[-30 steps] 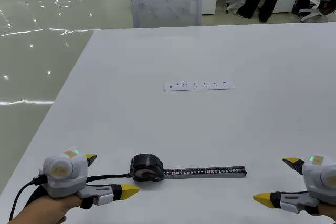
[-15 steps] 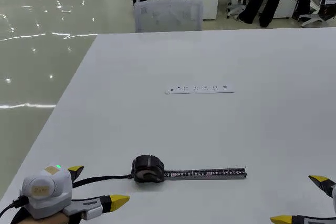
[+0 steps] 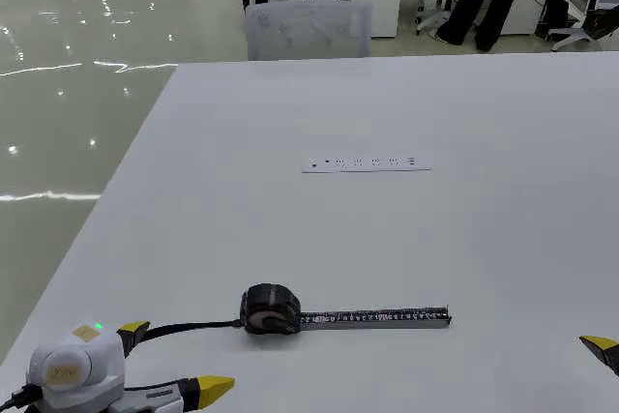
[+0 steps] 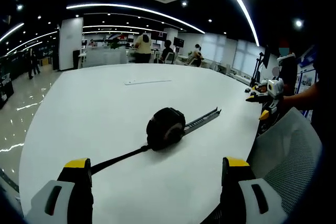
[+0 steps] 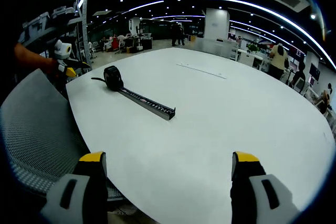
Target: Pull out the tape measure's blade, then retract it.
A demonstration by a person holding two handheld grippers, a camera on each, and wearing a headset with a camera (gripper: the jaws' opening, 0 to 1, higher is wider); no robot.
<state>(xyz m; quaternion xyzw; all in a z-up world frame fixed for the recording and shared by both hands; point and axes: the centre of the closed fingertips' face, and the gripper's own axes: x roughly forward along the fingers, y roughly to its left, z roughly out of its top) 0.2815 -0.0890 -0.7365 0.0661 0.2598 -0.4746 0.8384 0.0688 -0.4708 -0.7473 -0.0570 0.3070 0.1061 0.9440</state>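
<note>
- The tape measure (image 3: 270, 309) lies on its side near the 6 o'clock edge of the white tabletop (image 3: 484, 113). It is not held by anything.
- Its blade (image 3: 375, 316) is drawn out and lies flat on the tabletop, running from the case toward 3 o'clock. Since it holds its length with nobody touching it, the lock is probably set; that is a judgement, as the lock itself is too small to see.
- The wrist strap (image 3: 198, 327) trails from the case toward 9 o'clock.
- The left claw (image 3: 176, 357) sits at about 8 o'clock of the case. Its jaws are apart and empty, and its tips are clear of the strap.
- In the left gripper view the case sits between the jaws, so this claw looks placed to steady the case or reach the lock.
- The right claw (image 5: 168, 157) is spread wide and empty, well apart from the blade's hooked end at 3 o'clock.
- The pull-out appears done and the retraction not yet.
- A power strip (image 3: 366, 162) lies at 12 o'clock, well away from the work.
</note>
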